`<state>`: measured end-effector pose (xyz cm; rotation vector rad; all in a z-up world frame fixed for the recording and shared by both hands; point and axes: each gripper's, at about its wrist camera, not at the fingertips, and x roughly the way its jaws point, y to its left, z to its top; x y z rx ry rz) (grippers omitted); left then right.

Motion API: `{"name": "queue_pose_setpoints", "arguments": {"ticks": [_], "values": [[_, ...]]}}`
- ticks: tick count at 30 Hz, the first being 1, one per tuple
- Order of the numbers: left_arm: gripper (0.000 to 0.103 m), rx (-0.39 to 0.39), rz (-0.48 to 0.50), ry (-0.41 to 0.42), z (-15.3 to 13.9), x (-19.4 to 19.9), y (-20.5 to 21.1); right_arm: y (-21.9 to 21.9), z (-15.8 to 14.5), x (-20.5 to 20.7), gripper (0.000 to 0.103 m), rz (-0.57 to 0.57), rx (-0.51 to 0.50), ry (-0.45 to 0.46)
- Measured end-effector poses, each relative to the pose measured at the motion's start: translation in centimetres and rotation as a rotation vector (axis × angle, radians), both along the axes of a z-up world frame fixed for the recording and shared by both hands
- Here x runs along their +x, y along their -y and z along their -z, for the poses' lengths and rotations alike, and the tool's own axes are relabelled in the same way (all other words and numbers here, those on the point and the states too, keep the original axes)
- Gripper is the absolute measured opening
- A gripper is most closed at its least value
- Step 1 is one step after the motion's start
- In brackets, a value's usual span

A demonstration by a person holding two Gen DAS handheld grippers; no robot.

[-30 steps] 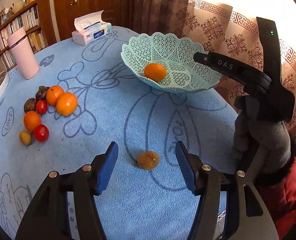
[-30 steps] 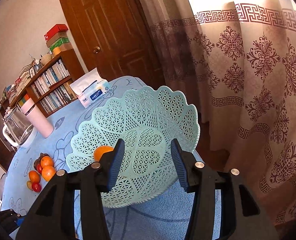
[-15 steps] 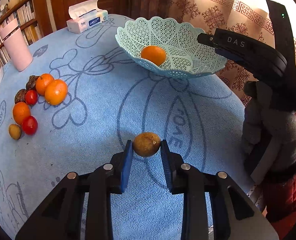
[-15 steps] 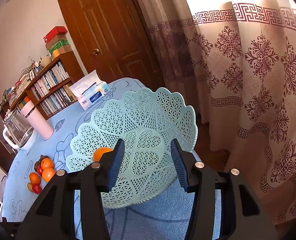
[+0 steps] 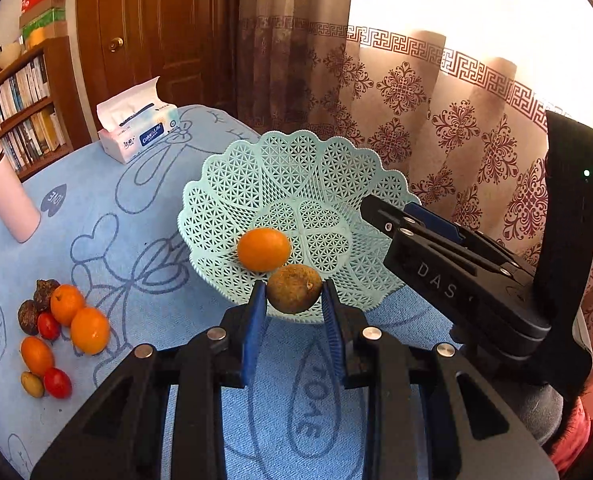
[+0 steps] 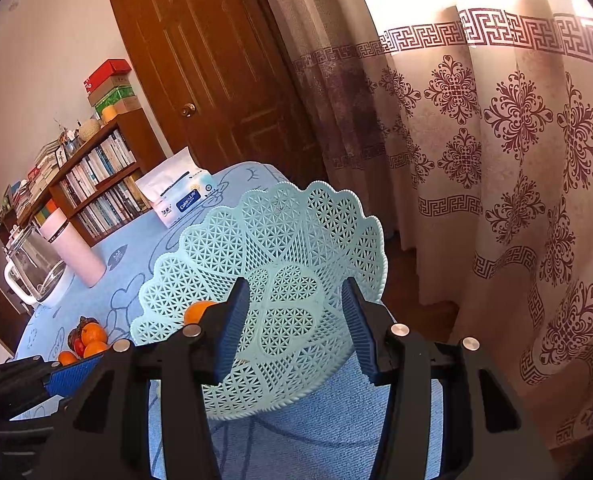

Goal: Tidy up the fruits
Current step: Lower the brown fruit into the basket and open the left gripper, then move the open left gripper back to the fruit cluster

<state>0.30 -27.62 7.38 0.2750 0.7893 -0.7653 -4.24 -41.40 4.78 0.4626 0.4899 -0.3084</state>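
Observation:
A brown round fruit (image 5: pixel 294 289) is pinched between the blue pads of my left gripper (image 5: pixel 294 298), which is shut on it. Held clear of the blue tablecloth, it hangs at the near rim of the mint lattice basket (image 5: pixel 296 160). One orange (image 5: pixel 263 249) lies inside the basket, just beyond the held fruit. My right gripper (image 5: pixel 380 212) reaches in over the basket's right rim. In the right wrist view its jaws (image 6: pixel 296 292) stand apart with nothing between the pads, and the basket (image 6: pixel 280 216) and orange (image 6: pixel 198 310) show beyond them.
A cluster of oranges, small red and brown fruits (image 5: pixel 68 320) lies on the cloth at the left. A tissue box (image 5: pixel 140 136) and a pink cup (image 5: pixel 6 196) stand at the far side, a glass kettle (image 6: pixel 32 272) near the cup. Patterned curtains hang right of the table's edge.
My left gripper shut on the brown fruit that lay on the cloth, lifted it and carried it forward to the basket's near rim. The right gripper has kept still.

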Motion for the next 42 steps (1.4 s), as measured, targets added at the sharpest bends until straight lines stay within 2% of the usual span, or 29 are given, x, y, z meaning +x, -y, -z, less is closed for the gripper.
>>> {"name": "queue_pose_setpoints", "arguments": {"ticks": [8,10,15,20,22,24,25,30,36,38,42], "values": [[0.031,0.005,-0.033,-0.025,1.2,1.5,0.1,-0.1,0.1,0.1,0.05,-0.003,-0.002,-0.002],[0.037,0.003,-0.036,-0.02,1.2,1.6,0.0,-0.2,0.1,0.1,0.05,-0.005,-0.004,-0.003],[0.042,0.004,-0.042,-0.007,1.1,1.5,-0.2,-0.3,0.1,0.1,0.05,-0.006,-0.006,0.001],[0.056,-0.007,-0.059,0.006,0.7,1.5,-0.7,-0.3,-0.1,0.0,0.05,-0.005,-0.006,0.007],[0.07,-0.007,-0.075,0.026,0.5,1.4,-1.0,-0.3,-0.1,0.0,0.05,-0.005,-0.009,0.009],[0.076,-0.007,-0.098,0.05,0.2,1.3,-1.3,-0.3,-0.1,-0.1,0.05,-0.004,-0.009,0.011],[0.082,-0.007,-0.11,0.054,0.2,1.4,-1.5,-0.3,-0.2,-0.1,0.05,-0.003,-0.01,0.012],[0.092,-0.022,-0.177,0.088,-0.2,1.6,-2.9,-0.4,-0.3,-0.1,0.05,-0.006,-0.015,0.013],[0.095,-0.002,-0.251,0.136,-1.1,1.7,-4.6,-0.8,-0.6,-0.2,0.05,-0.008,-0.031,0.02],[0.095,0.023,-0.283,0.149,-1.2,1.7,-5.1,-1.1,-0.7,-0.3,0.055,-0.008,-0.039,0.024],[0.095,0.011,-0.308,0.134,-1.5,1.9,-6.8,-1.6,-1.0,-0.4,0.056,-0.014,-0.056,0.031]]}}
